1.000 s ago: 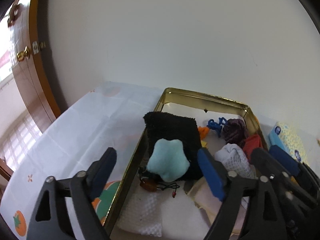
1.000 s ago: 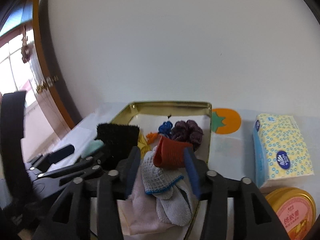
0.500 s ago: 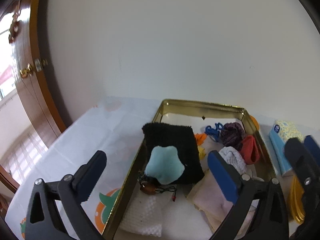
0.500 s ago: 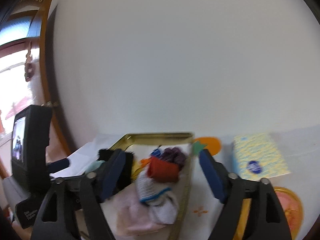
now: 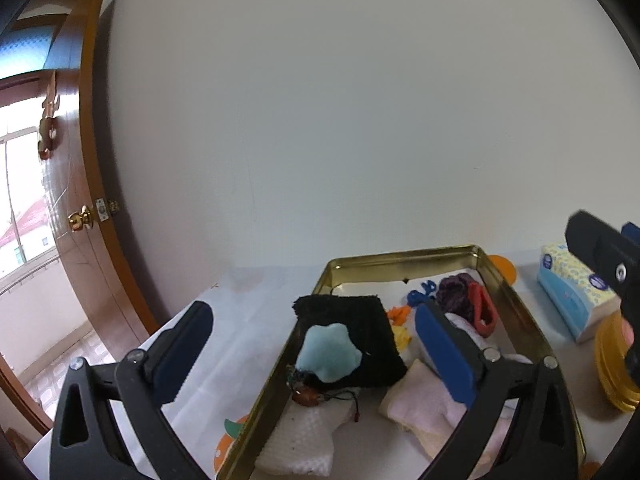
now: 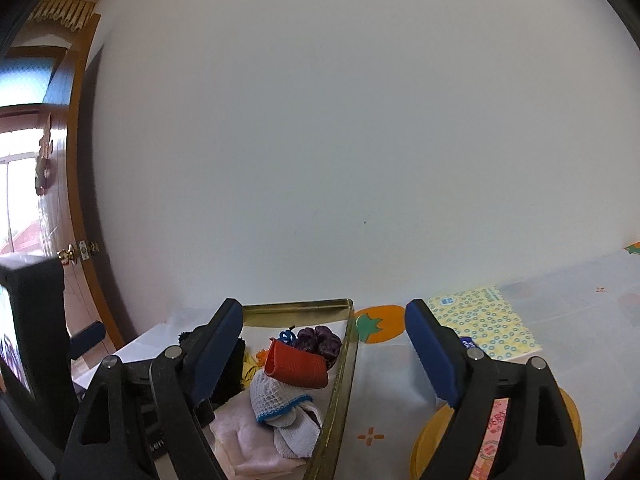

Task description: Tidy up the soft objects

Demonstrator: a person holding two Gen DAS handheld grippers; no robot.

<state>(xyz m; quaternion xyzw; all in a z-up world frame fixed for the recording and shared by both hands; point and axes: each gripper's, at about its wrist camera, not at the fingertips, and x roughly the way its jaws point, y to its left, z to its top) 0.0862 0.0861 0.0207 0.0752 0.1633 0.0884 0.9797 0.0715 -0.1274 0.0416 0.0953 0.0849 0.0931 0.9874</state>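
A gold metal tray holds several soft items: a black cloth, a light blue star plush, a red band, a purple scrunchie, a white knit glove and pink cloths. My left gripper is open and empty, raised above the tray's near left side. My right gripper is open and empty, raised above the tray's right rim.
A tissue pack lies right of the tray. A yellow round tin stands near the front right. A wooden door is at the left. The white tablecloth has orange fruit prints.
Both grippers have risen and pulled back from the tray and opened wider. The right gripper no longer frames the red band closely. The soft items lie as before.
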